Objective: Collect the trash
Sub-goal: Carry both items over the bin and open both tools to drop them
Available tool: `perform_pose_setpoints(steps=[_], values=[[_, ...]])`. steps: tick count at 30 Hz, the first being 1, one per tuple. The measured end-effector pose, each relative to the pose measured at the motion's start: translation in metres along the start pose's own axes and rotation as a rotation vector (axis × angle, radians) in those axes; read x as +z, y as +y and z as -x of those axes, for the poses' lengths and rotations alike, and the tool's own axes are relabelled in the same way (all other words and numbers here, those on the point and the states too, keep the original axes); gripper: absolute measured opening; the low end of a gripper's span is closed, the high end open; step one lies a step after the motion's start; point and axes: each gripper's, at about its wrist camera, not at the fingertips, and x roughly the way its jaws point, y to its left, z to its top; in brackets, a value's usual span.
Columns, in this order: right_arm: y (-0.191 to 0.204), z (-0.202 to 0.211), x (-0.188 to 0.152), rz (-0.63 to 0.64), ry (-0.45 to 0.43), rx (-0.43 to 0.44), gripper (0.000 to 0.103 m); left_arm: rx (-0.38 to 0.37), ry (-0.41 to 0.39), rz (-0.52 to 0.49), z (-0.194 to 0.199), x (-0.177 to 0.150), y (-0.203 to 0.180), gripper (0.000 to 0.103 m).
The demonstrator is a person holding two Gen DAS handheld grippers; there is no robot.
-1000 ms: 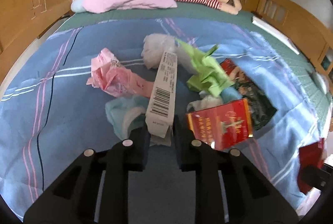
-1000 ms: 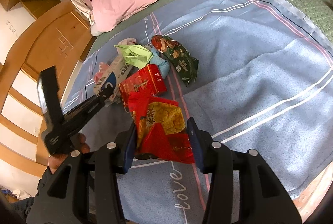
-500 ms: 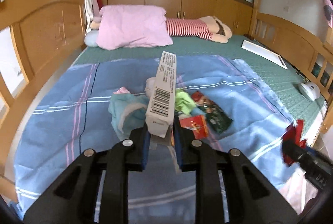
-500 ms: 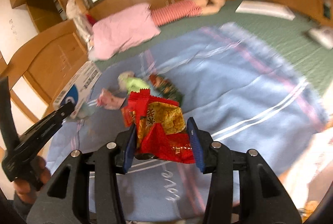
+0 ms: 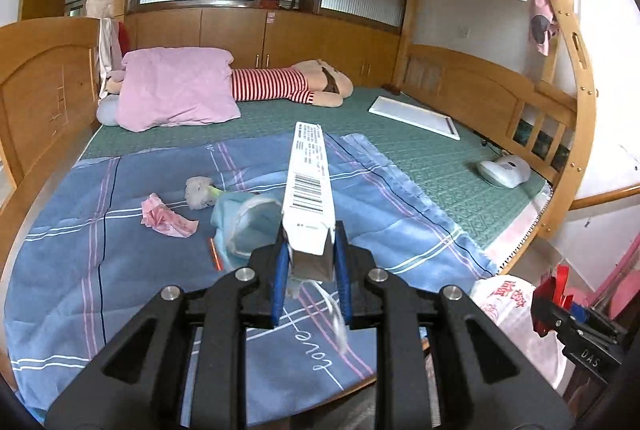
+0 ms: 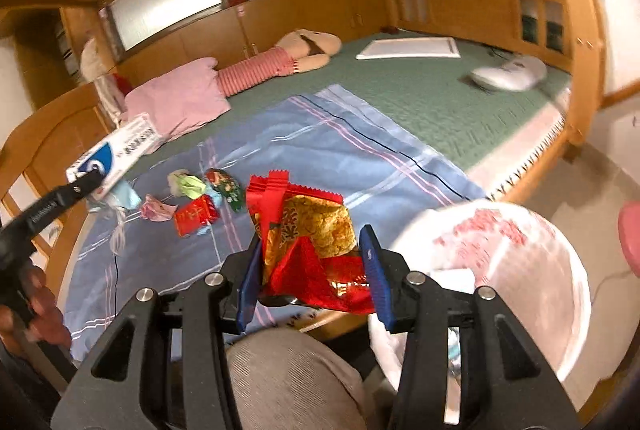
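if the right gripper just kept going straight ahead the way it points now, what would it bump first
Probably the blue blanket on the bed; the right hand-held gripper, shut on the red snack wrapper, has nothing else ahead. Depth is unclear.

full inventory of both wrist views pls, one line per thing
carton: 1, white with barcode, in left gripper
snack wrapper: 1, red and gold, in right gripper
trash bag: 1, white with red print, beside bed, under right gripper
pink wrapper: 1, pink, on blanket
tissue wad: 1, white, on blanket
blue cloth: 1, light blue, on blanket behind carton
red packet: 1, red, on blanket
green paper: 1, light green, on blanket
dark wrapper: 1, green and red, on blanket
blanket: 1, blue plaid, on bed
pillow: 1, pink, head of bed
plush doll: 1, striped red and white, beside pillow
board: 1, white, on green mat
left gripper: 1, black, shut
right gripper: 1, black, shut
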Motion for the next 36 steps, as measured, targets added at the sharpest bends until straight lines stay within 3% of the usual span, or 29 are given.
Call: perform_pose_setpoints(steps=[8, 13, 15, 23, 26, 30, 32, 36], values=[[-0.034, 0.018, -0.006, -0.058, -0.021, -0.035, 0.047, -0.011, -0.034, -0.06, 0.011, 0.002, -0.022, 0.022], [-0.046, 0.014, -0.006, -0.08, -0.015, -0.048, 0.047, 0.004, -0.033, -0.056, -0.011, 0.002, -0.016, 0.022], [-0.045, 0.011, -0.006, -0.081, -0.007, -0.042, 0.047, -0.024, 0.021, -0.043, -0.034, -0.007, -0.003, 0.024], [-0.027, -0.012, -0.001, -0.043, 0.038, -0.021, 0.047, 0.083, 0.244, -0.008, -0.11, -0.081, 0.059, 0.024], [-0.023, -0.02, 0.002, -0.038, 0.051, -0.019, 0.047, 0.068, 0.272, 0.024, -0.121, -0.092, 0.076, 0.03], [-0.018, -0.033, 0.003, -0.041, 0.078, -0.015, 0.047, 0.052, 0.283, 0.016, -0.127, -0.091, 0.087, 0.051], [-0.016, -0.039, 0.003, -0.04, 0.092, -0.02, 0.047, 0.059, 0.311, -0.001, -0.132, -0.093, 0.085, 0.051], [-0.017, -0.044, 0.002, -0.044, 0.1, -0.02, 0.047, 0.026, 0.291, -0.062, -0.106, -0.096, 0.068, 0.055]])
